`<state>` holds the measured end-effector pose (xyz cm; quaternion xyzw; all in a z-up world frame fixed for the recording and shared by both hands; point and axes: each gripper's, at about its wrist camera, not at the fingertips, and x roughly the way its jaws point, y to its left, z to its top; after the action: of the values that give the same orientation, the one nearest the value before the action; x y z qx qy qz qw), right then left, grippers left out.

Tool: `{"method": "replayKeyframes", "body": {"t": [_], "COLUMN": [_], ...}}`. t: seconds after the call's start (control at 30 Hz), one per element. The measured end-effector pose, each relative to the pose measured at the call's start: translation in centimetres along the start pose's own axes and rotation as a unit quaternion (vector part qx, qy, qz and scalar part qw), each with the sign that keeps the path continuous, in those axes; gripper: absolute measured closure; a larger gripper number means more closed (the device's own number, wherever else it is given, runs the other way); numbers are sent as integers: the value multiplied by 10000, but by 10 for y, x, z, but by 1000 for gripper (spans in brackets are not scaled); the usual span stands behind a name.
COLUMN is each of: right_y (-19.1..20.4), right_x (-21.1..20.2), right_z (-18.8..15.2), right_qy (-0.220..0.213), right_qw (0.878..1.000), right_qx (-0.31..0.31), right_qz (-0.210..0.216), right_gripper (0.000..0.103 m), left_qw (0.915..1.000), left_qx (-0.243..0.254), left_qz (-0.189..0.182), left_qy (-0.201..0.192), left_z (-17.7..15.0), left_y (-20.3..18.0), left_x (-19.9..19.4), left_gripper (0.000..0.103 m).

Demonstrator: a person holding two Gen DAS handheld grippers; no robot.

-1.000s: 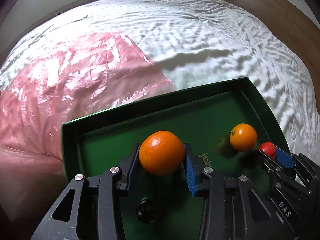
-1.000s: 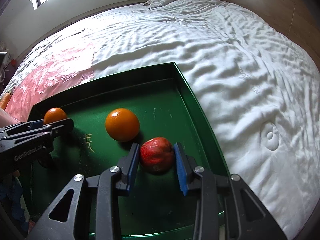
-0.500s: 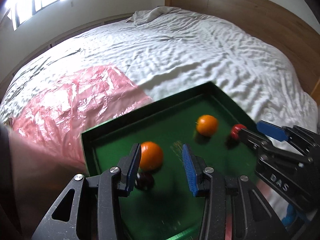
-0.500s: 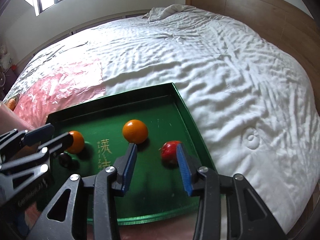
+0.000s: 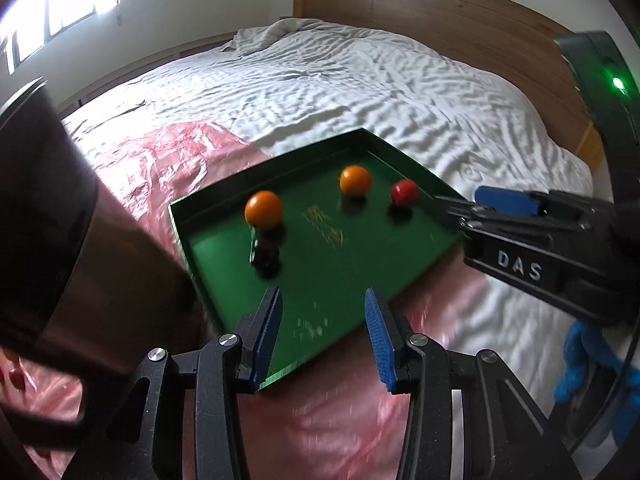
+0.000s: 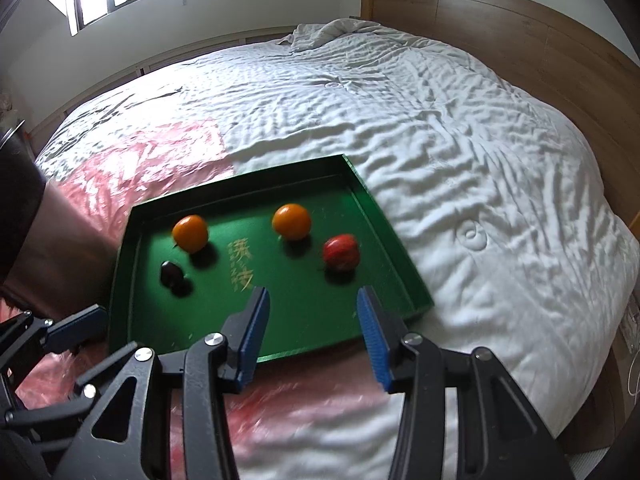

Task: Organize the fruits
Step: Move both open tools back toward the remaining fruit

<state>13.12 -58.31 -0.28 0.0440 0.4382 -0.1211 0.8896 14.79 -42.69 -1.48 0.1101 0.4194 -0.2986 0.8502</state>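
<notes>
Right gripper [image 6: 312, 334]: jaws opening, blue pads well apart, nothing between them; they hang over the near edge of the tray [image 6: 384, 216]. Left gripper [image 5: 324, 334]: jaws part open, gap moderate, nothing held; only the tray's near corner shows between the pads.

Green tray lies on the bed, partly on a pink plastic sheet [image 6: 160, 160], partly on the white quilt [image 6: 460, 120]. Gold lettering [image 6: 240, 264] is printed at the tray's centre.

Contents, right wrist view, clock positions taken from the tray centre:
- Orange [image 6: 190, 233] at about 10 o'clock, near the far left corner.
- Second orange [image 6: 291, 221] at about 1 o'clock, toward the far rim.
- Red fruit [image 6: 341, 252] at about 3 o'clock, near the right wall; not touching it.
- Small dark fruit [image 6: 172, 273] at about 9 o'clock, just below the first orange; kind cannot be told.

All four fruits sit apart from one another on the tray floor.

Left wrist view: same four fruits; image blurred near the tray's near edge. The right gripper enters at 3 o'clock, marked "DAS". A sleeve [image 5: 52, 216] fills the 9 o'clock side. Wooden headboard [image 5: 440, 20] stands behind the bed.
</notes>
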Motion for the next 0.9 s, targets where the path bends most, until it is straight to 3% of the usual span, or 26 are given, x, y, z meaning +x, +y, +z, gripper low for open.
{"method": "replayKeyframes", "body": {"t": [0.4, 0.9], "right_y": [52, 159], "right_x": [-39, -69], "right_z": [-54, -91], "right_qy": [189, 435], "right_qw": [9997, 9935], "right_qx": [-107, -759], "right_qz": [96, 732], "right_gripper": [13, 13], "left_qw": [10000, 9962], "left_qx": [-48, -727], "left_qz": [-58, 483], "left_qy": [34, 58], "left_z": [-65, -129], "left_y": [42, 136], "left_x": [-63, -127], "left_gripper": [62, 62]}}
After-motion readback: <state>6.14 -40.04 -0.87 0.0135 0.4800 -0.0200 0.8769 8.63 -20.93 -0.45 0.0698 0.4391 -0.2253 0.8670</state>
